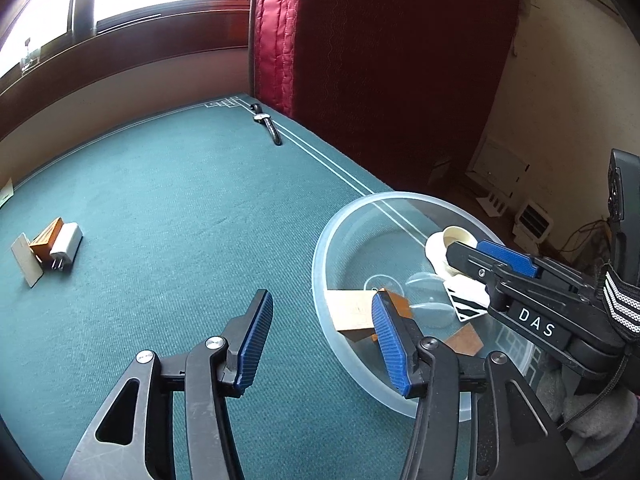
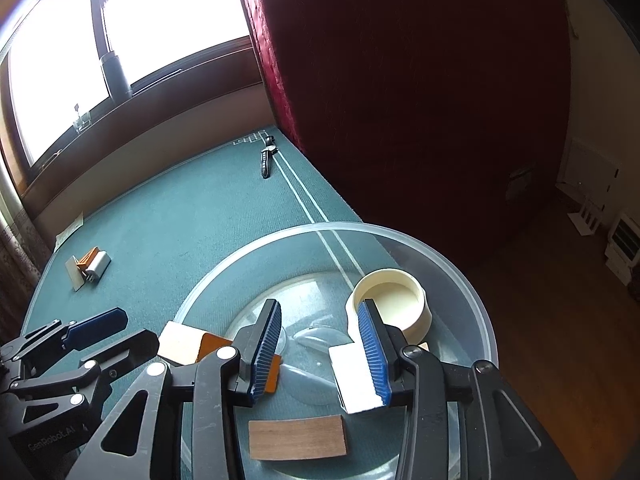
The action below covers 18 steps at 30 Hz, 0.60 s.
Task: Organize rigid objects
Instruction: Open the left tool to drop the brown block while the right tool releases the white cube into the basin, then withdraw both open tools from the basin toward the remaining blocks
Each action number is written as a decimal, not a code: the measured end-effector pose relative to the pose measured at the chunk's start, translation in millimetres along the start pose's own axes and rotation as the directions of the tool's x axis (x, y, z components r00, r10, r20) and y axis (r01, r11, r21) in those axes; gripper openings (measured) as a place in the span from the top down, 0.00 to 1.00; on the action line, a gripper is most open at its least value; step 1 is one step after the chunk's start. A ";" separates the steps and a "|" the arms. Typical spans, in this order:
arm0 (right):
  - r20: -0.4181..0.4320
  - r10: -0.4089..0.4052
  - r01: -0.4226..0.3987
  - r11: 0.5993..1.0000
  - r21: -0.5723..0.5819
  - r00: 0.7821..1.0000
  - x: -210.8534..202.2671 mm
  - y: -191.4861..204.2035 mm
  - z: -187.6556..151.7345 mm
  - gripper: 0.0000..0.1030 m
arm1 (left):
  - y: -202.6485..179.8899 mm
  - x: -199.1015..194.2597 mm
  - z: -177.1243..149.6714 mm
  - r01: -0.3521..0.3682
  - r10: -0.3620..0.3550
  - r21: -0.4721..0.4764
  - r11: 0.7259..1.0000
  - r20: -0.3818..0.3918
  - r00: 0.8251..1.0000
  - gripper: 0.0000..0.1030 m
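Note:
A clear plastic bowl [image 2: 460,264] stands on the green table mat. Inside it lie a cream round cup [image 2: 394,300], a white block [image 2: 356,380], a brown wooden tile [image 2: 298,438], an orange block [image 2: 212,346] and a beige card [image 2: 180,346]. My right gripper [image 2: 320,312] hangs open over the bowl's middle with nothing between its pads; the white block lies beside and below its right finger. My left gripper [image 1: 322,340] stands open at the bowl's left rim [image 1: 320,248], its right finger over the beige card [image 1: 352,308].
On the mat's far left sit a white plug adapter [image 1: 66,246], an orange block [image 1: 47,238] and a pale card [image 1: 26,260]. A wristwatch [image 1: 268,124] lies at the far corner by the red curtain [image 1: 380,60]. The mat's right edge drops to the floor.

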State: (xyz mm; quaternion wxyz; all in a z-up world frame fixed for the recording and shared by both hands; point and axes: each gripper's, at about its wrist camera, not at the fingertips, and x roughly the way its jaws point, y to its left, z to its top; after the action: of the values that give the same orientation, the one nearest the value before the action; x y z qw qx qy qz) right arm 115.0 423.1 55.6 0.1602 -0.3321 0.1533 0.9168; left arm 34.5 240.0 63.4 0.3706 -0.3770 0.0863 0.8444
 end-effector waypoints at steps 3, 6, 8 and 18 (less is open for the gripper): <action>-0.007 -0.009 0.009 1.000 -0.002 1.000 2.2 0.8 -0.3 0.58 | 4.6 0.0 -1.0 -0.017 0.017 -0.007 1.000 -0.001 1.000 0.48; -0.011 -0.018 0.018 1.000 -0.004 1.000 2.9 2.6 -0.4 0.58 | 10.0 -0.3 -2.3 -0.029 0.029 -0.017 0.999 -0.002 1.000 0.48; -0.012 -0.022 0.022 1.000 -0.006 1.000 3.5 4.2 -0.3 0.58 | 13.1 -0.8 -2.5 -0.036 0.036 -0.022 0.999 -0.001 0.999 0.48; -0.015 -0.063 0.063 0.998 -0.031 0.998 8.0 16.5 2.2 0.54 | 28.3 -6.2 -5.6 -0.083 0.083 -0.042 0.996 0.007 0.997 0.47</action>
State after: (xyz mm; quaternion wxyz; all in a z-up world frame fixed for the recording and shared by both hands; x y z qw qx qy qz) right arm 101.4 410.6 54.9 0.1827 -0.3465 0.1298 0.9109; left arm 20.9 214.1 60.0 0.3278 -0.3769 0.0827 0.8624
